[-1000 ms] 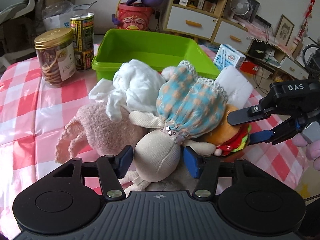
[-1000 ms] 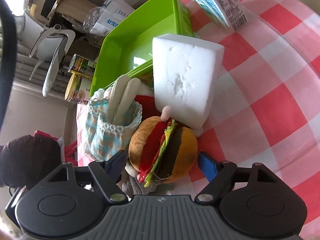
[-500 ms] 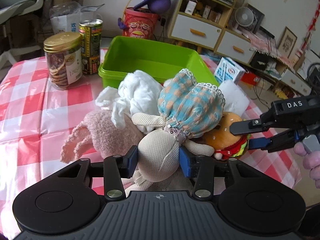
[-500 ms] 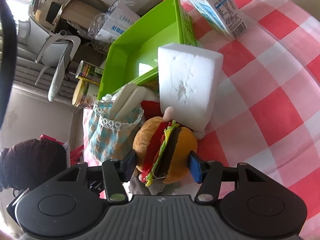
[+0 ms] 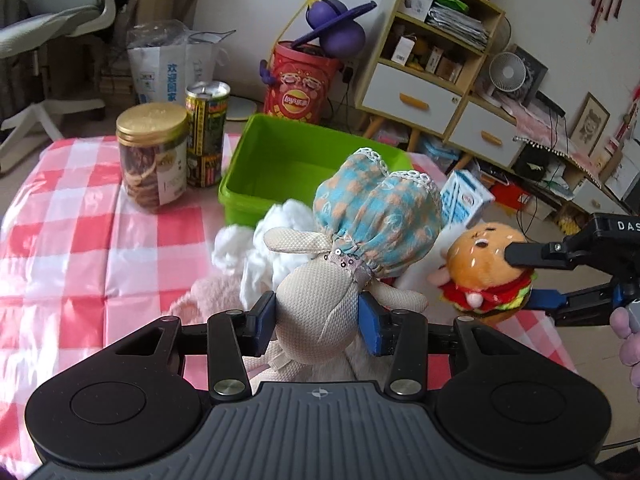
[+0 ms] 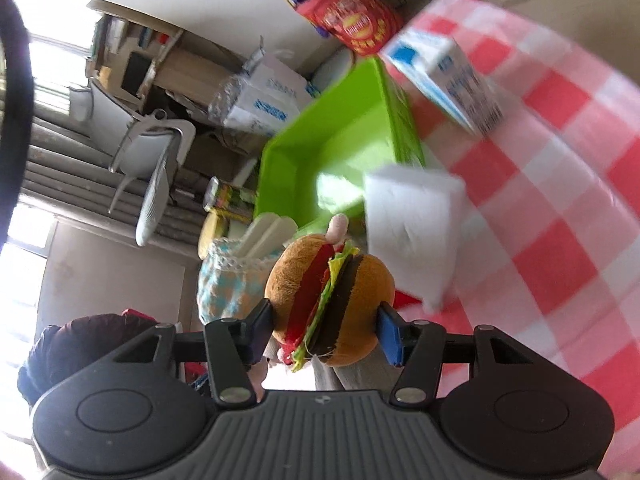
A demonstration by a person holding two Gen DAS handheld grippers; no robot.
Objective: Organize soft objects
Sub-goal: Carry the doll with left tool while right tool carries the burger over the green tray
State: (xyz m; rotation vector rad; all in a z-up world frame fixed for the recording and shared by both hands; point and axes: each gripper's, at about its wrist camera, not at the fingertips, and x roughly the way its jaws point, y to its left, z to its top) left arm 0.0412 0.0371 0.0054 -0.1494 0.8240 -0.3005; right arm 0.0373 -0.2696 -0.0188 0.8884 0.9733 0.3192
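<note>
1. The fingers of the left gripper are clenched on the rabbit doll, blue pads pressing both sides of its beige knit head, which bulges a little between them. The hold is on the firmest, roundest part of the toy, presumably so the limp body can hang free.
2. The right gripper grasps the burger plush across its two buns, one pad on each. Squeezing along the stacked layers looks like a way to keep the felt lettuce and red filling from slipping out.
3. Both toys appear raised off the pile, well clear of the checked tablecloth, so I judge the step in hand to be carrying them to the green bin, which stands open just behind the pile and has its floor bare where it shows.
4. The doll wears a gathered blue-and-orange checked dress with white lace trim and a line of sequins at the neck; its fabric is coarse and pebbled.
5. The burger plush is short-pile and rounded, with an embroidered face on the top bun in the left view.
6. Left on the table are a crumpled white cloth, a fuzzy pink plush and a white foam block, matte and square-edged, leaning near the bin.
7. The hard things stand apart: a gold-lidded jar, a printed can and a milk carton.
</note>
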